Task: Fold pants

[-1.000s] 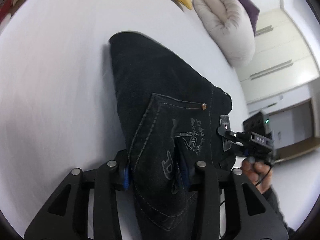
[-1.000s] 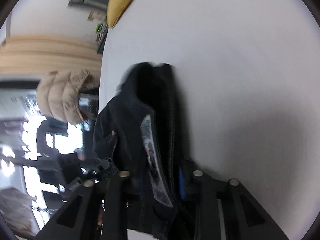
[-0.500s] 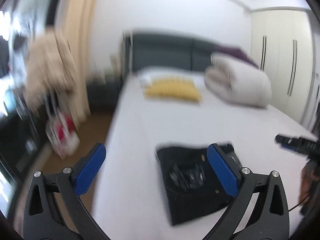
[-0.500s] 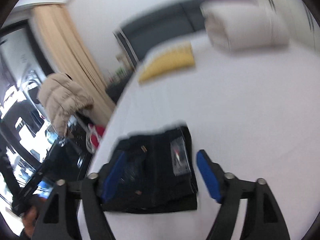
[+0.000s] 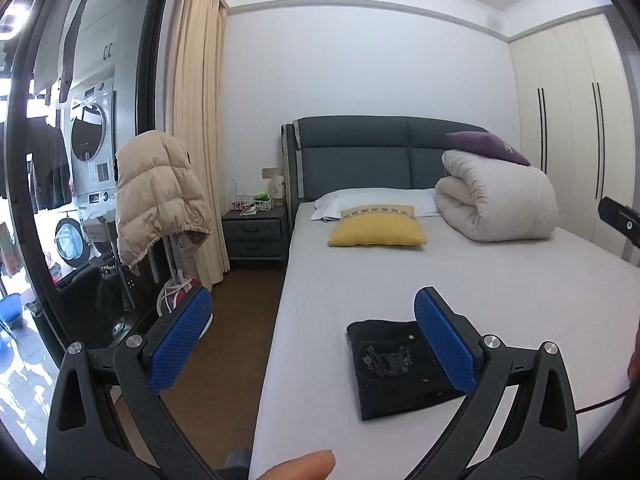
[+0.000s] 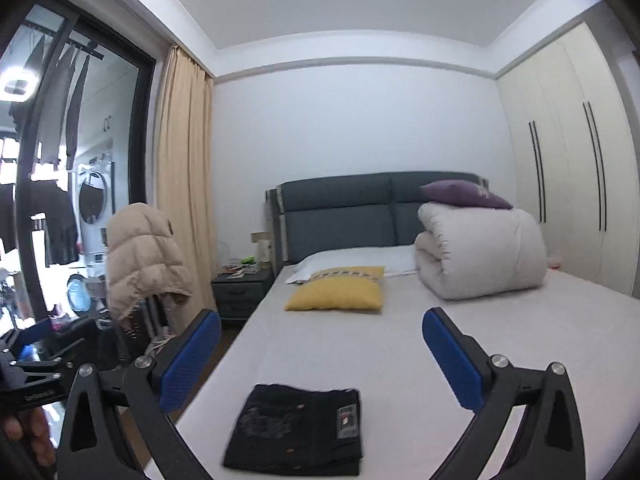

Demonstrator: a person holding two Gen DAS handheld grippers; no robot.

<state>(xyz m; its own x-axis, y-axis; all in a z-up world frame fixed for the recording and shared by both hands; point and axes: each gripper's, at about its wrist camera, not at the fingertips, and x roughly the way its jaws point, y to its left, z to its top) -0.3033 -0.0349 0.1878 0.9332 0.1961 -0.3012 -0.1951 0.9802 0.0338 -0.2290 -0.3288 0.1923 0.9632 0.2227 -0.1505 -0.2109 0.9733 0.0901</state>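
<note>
Folded pants [image 6: 296, 424] lie on the bed [image 6: 520, 344], both grippers spread and holding nothing

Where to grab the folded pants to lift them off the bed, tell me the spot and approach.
Grip the folded pants at the near thick edge, coming in low from the foot of the bed. They lie flat in a compact rectangle, layers stacked; pinching that whole edge likely keeps the fold together. Both hand-held grippers are open.

The pants [image 6: 296, 432] are black with pale stitched embroidery on a pocket. The bed [image 5: 480, 280] sheet is white, its headboard [image 5: 360, 156] dark grey. A yellow cushion [image 5: 376, 230] carries a patterned beige band. The fingers [image 5: 180, 344] wear blue textured pads.
</note>
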